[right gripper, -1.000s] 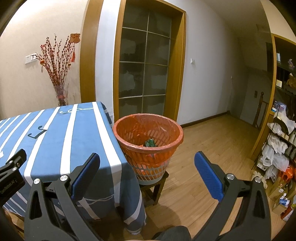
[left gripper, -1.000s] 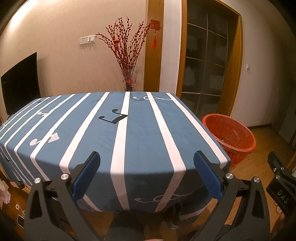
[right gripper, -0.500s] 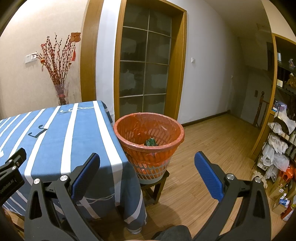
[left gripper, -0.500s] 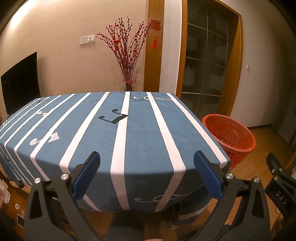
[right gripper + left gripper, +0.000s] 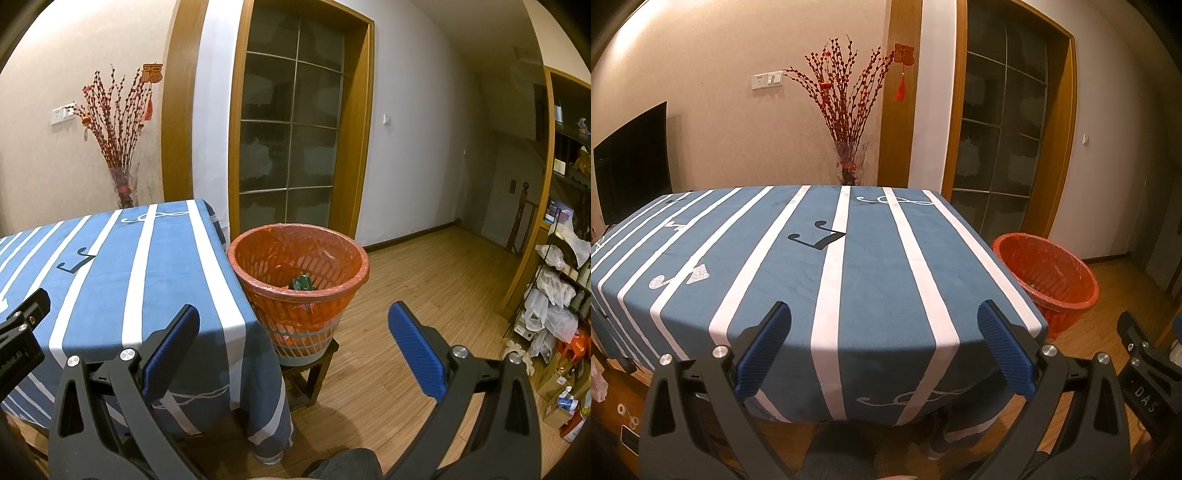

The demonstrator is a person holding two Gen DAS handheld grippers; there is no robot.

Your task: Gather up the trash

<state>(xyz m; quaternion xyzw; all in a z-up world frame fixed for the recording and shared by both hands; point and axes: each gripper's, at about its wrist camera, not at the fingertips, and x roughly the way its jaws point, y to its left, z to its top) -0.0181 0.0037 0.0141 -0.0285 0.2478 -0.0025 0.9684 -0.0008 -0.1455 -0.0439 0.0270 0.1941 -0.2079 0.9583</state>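
Almost nothing has moved in the last second. The left gripper (image 5: 884,345) and the right gripper (image 5: 293,345) both hang wide apart, holding nothing. The blue cloth with white stripes (image 5: 871,266) has no trash on it. A small green crumpled thing (image 5: 303,283) lies down inside the round orange plastic basket (image 5: 258,258) beside the table. I think the job is done.
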